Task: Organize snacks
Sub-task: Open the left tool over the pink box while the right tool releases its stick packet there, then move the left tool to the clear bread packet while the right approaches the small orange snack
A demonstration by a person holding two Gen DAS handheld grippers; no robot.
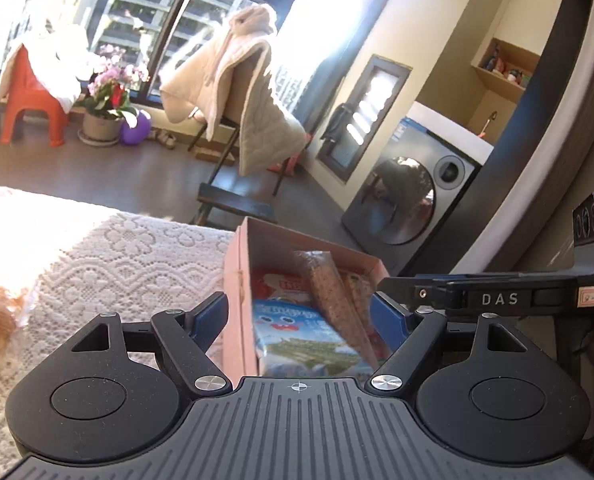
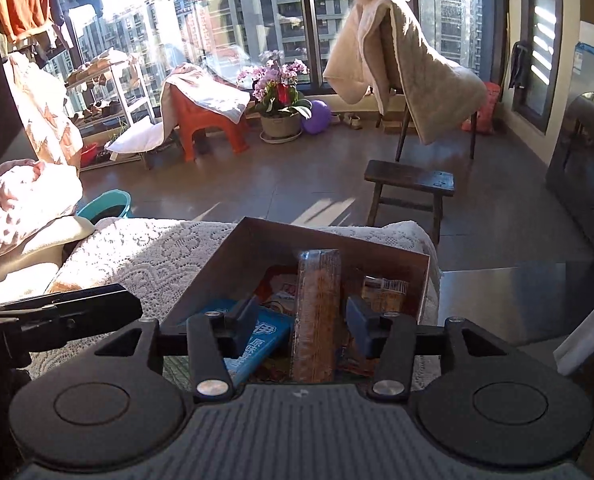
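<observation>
Grippers (image 1: 299, 314) (image 2: 303, 326) angled down over snack box (image 2: 381, 256), jaws apart

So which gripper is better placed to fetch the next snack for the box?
Left, probably. The left gripper is open, straddling the pink box wall beside the lace cloth. The right gripper, also open, brackets the long brown snack pack lying in the box.

Strong sun pours through the windows (image 2: 257, 20), blowing out the upper right wall in the left view; lace cloth (image 1: 109, 248) glares. Fisheye edges bend.
</observation>
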